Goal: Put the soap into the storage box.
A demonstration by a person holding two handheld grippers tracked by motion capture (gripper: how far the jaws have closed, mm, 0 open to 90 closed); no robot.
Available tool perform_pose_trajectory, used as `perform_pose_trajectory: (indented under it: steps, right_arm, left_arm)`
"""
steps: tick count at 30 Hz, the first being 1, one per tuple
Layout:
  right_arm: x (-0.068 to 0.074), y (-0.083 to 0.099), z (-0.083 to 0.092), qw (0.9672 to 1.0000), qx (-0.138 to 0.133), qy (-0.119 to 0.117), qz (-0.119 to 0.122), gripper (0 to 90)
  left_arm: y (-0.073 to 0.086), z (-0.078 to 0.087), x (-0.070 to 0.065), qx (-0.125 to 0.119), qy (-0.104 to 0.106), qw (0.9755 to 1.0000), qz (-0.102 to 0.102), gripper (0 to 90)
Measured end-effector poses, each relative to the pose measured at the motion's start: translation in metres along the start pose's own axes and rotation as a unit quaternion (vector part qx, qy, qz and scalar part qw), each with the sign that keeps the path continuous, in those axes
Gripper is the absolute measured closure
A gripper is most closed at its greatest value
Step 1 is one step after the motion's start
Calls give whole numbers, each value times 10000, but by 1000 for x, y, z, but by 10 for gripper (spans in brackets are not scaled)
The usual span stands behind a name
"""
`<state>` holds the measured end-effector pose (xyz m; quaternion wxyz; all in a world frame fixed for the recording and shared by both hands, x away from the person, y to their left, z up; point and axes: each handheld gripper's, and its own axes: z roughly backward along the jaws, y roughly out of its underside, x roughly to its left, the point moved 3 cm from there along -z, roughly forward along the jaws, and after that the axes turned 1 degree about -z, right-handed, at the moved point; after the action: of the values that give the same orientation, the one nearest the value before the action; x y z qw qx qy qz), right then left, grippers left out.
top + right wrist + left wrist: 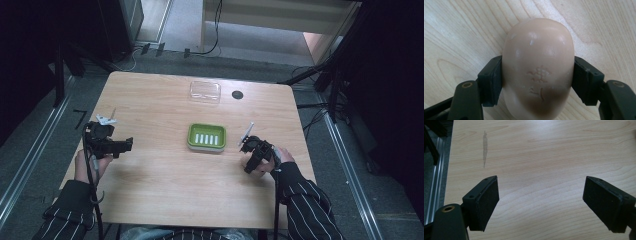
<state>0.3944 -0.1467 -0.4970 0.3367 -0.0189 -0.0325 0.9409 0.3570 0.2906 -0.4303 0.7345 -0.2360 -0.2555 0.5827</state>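
A beige oval bar of soap (537,50) with a stamped mark lies on the wooden table (165,175). My right gripper (537,64) is shut on it, one black pad pressing each long side. In the high view this gripper (251,159) rests low over the table at the right, just right of a green soap dish (191,136) with a white slotted insert. My left gripper (126,145) is held at the table's left side and points toward the middle. Its jaws (541,197) stand open over bare wood with nothing between them.
A clear plastic lid or box (205,91) lies at the back of the table, with a small black round cap (237,94) to its right. Cables trail from both grippers toward the near edge. Dark stands and floor rails surround the table.
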Motion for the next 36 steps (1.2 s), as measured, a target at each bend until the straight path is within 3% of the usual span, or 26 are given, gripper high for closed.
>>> perform_pose_trajectory:
  steps: [12,22,36]
  right_arm:
    - [0,1,7,10000,-56,35,44,332]
    - [-1,0,14,9998,-62,50,165,332]
    - [-1,-2,26,9995,-135,107,252,333]
  left_arm:
    - [0,0,-1,0,17,10000,-72,144]
    - [1,0,-3,2,67,9997,-244,144]
    - [2,0,-3,-4,82,9997,-248,144]
